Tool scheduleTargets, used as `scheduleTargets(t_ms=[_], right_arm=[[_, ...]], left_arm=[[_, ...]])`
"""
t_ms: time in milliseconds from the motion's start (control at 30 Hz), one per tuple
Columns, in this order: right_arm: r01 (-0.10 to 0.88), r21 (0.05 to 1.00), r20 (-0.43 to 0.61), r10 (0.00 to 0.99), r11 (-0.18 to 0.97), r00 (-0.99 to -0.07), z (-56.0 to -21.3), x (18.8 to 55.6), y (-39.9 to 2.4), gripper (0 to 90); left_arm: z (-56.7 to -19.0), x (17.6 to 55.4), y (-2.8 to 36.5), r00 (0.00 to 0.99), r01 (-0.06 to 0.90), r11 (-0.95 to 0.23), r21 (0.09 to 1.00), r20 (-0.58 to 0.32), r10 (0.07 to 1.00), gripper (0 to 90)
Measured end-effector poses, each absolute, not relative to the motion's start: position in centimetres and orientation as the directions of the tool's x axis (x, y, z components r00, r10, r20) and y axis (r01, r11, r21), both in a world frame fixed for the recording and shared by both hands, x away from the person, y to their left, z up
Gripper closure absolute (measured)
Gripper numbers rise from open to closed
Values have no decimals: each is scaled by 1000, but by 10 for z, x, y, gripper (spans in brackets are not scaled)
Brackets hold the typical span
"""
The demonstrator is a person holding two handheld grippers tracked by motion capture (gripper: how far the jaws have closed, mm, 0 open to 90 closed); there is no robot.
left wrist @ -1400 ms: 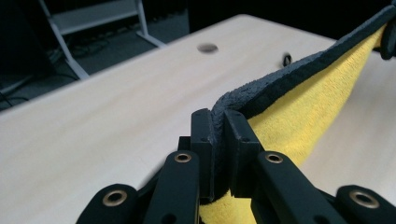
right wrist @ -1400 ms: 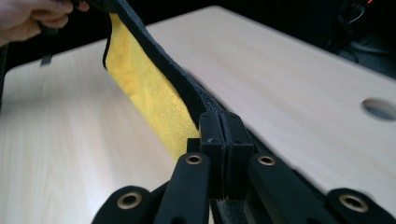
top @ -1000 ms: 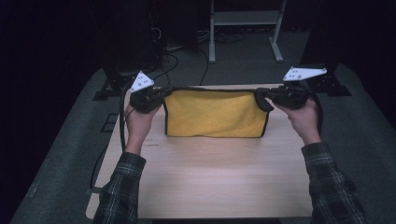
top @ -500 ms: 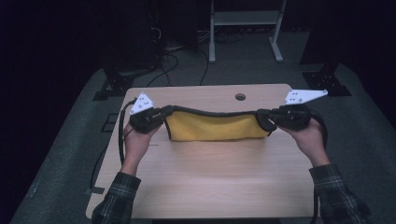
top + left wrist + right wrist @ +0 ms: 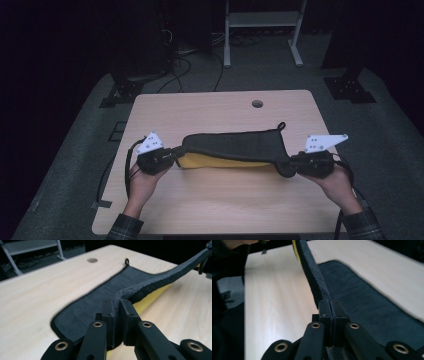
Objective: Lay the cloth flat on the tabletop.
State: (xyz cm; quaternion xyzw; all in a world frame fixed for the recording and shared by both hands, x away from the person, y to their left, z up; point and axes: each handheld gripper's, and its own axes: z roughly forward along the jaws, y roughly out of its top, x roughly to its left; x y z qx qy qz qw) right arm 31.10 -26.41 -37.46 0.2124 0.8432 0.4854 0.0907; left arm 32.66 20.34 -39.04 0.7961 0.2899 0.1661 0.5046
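A cloth (image 5: 235, 145), dark grey on one face and yellow on the other, lies across the middle of the wooden table (image 5: 200, 110) with its dark face up. A small loop (image 5: 281, 125) sticks out at its far right corner. My left gripper (image 5: 175, 154) is shut on the cloth's near left corner, and my right gripper (image 5: 287, 167) is shut on its near right corner. The near edge is stretched between them just above the tabletop, with yellow showing under it. In the left gripper view the left gripper (image 5: 117, 305) pinches the thick dark hem of the cloth (image 5: 100, 295). In the right gripper view the right gripper (image 5: 329, 305) clamps the same cloth (image 5: 362, 297).
A round hole (image 5: 257, 103) sits in the table near its far edge. Beyond the table stand a white metal frame (image 5: 260, 30), floor cables (image 5: 185, 55) and black stand bases (image 5: 350, 87). Bare wood stretches in front of the cloth up to the near edge.
Both hands came down and toward the person. The cloth, earlier hanging with its yellow face in view, has folded down onto the table with its dark face up.
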Motion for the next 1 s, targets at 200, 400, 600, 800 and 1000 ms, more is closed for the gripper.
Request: scheduleTargets(t_ms=[200,400,600,800,1000], right_arm=[[301,819,93,405,489,-910,-398,293,-261,884],[328,783,138,366,529,-920,-418,282,-254,884],[332,747,161,327,577,-931,-433,274,-244,881],[334,750,159,334,571,-929,-438,274,-243,712],[375,746,154,406,551,-901,-442,273,-265,697]], left_arm=[[-407,301,208,789,332,-353,875,-52,612,826],[-421,283,214,796,363,-391,845,-63,602,825],[-436,269,219,796,406,-425,809,-84,599,820],[-446,259,218,810,415,-485,770,-70,583,804],[-451,256,219,812,435,-499,750,-87,577,803]])
